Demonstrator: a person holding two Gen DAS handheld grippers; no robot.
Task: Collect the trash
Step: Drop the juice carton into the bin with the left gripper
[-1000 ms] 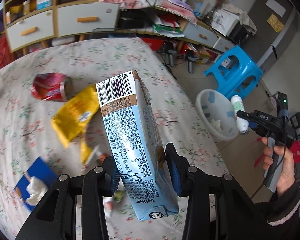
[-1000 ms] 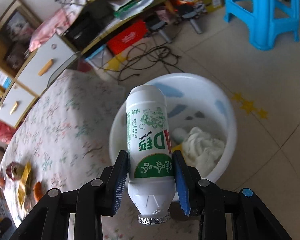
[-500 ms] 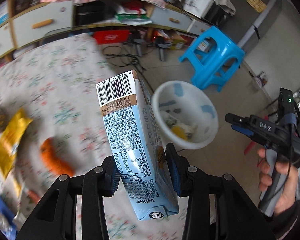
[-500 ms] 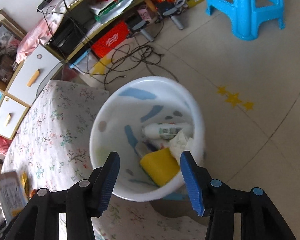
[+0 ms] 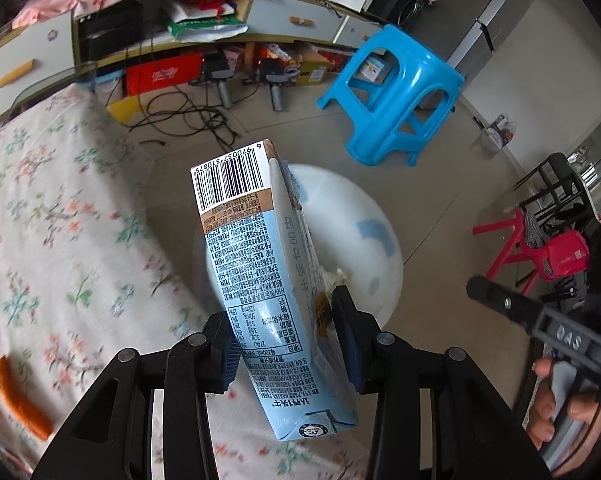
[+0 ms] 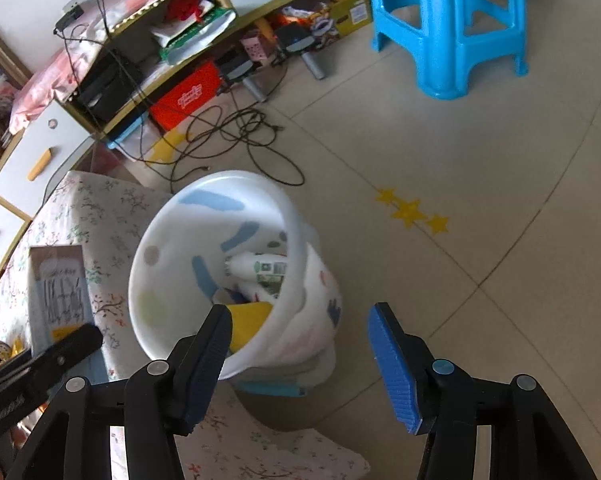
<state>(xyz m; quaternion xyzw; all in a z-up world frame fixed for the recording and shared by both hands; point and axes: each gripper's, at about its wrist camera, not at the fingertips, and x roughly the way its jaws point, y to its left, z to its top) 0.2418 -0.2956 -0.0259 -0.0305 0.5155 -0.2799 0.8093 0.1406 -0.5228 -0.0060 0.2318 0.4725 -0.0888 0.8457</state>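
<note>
The right gripper has its two blue pads wide apart and holds nothing. Just past it, a white bin stands on the floor beside the flowered table. Inside the bin lie a white bottle and something yellow. On the near left, another gripper holds a milk carton. A blue stool stands far off on the right.
</note>
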